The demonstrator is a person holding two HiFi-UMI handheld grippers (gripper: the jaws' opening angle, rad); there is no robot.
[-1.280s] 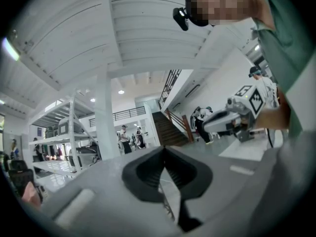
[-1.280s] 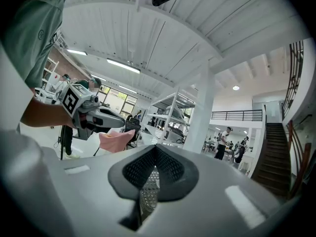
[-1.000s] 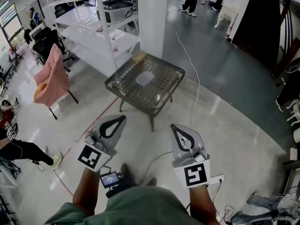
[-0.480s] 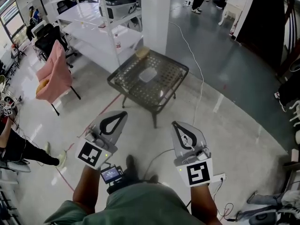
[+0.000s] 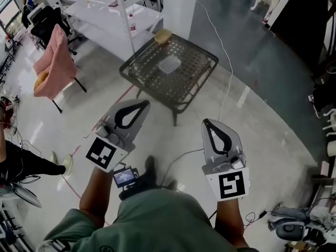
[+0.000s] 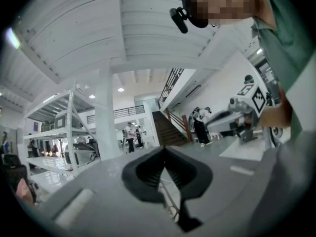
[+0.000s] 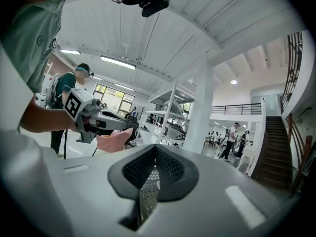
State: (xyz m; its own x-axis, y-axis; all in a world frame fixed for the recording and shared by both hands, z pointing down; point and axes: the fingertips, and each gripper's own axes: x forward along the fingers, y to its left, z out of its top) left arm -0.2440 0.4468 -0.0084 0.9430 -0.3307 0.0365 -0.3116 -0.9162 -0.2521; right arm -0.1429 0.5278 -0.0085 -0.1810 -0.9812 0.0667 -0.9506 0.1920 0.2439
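Note:
In the head view I hold both grippers at waist height over a glossy floor, pointing at a low black mesh table (image 5: pixel 195 83). A clear shallow container (image 5: pixel 169 64) lies on the table's middle and a tan bowl (image 5: pixel 163 35) sits at its far corner. My left gripper (image 5: pixel 145 103) is shut and holds nothing, its jaws meeting at the tip (image 6: pixel 164 151). My right gripper (image 5: pixel 206 122) is also shut and empty (image 7: pixel 155 149). Both are well short of the table. Each gripper view shows the other gripper beside it.
A pink cloth (image 5: pixel 52 62) hangs over a chair at the left. A white pillar (image 5: pixel 181 4) and white shelving (image 5: pixel 105 9) stand behind the table. A cable (image 5: pixel 227 51) runs across the floor. A person's leg (image 5: pixel 31 164) shows at the left edge.
The table now sits higher in the head view and looks slightly larger. Both grippers have dropped lower in the frame and spread a little apart. Their jaws stay shut.

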